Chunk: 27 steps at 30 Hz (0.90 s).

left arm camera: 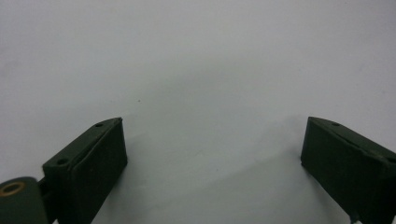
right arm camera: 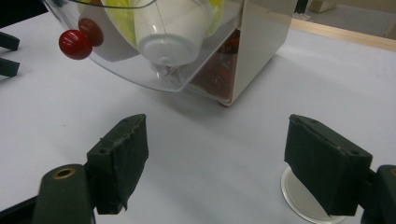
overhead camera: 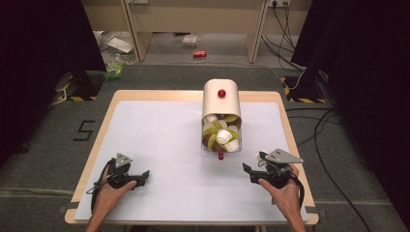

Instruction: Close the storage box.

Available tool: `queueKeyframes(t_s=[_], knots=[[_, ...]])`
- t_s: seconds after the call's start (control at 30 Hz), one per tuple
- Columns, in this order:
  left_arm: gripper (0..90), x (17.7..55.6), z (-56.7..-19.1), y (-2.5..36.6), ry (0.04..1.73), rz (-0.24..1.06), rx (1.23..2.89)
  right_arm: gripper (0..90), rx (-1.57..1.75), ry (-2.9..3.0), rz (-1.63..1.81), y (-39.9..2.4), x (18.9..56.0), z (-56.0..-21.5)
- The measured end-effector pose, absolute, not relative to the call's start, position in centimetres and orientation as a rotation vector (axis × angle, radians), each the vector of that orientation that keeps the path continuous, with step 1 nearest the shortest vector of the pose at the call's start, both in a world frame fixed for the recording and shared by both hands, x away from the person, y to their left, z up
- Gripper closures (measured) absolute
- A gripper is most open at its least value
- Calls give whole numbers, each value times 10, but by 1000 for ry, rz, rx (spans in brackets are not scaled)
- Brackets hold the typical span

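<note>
Cream dispenser box [overhead camera: 221,99] stands at table's [overhead camera: 96,145] far middle, clear front drawer [overhead camera: 221,140] tipped open toward person, likely so cups [overhead camera: 223,137] inside can be reached. Red knob [overhead camera: 221,156] on drawer front faces grippers.

Right gripper [overhead camera: 250,173]: jaws spread wide, nothing between, near drawer. White disc [right arm camera: 303,196] lies under 1 jaw.

Left gripper [overhead camera: 142,176]: jaws wide apart, empty, over bare white mat [left arm camera: 196,60], well apart from box.
</note>
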<state>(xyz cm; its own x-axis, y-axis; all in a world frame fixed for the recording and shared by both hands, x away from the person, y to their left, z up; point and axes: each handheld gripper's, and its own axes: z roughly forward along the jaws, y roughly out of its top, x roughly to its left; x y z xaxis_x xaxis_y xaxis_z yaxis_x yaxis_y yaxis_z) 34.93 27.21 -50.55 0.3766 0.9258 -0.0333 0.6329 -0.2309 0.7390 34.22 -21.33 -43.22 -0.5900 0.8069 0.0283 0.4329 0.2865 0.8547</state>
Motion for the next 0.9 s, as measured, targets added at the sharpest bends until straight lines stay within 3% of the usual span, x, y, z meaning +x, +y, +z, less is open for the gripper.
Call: queueKeyframes(t_s=[0.9], knots=[[60,349,-506,272,1341,554,1962,250,1076,2080,1237,-186,347,-430]])
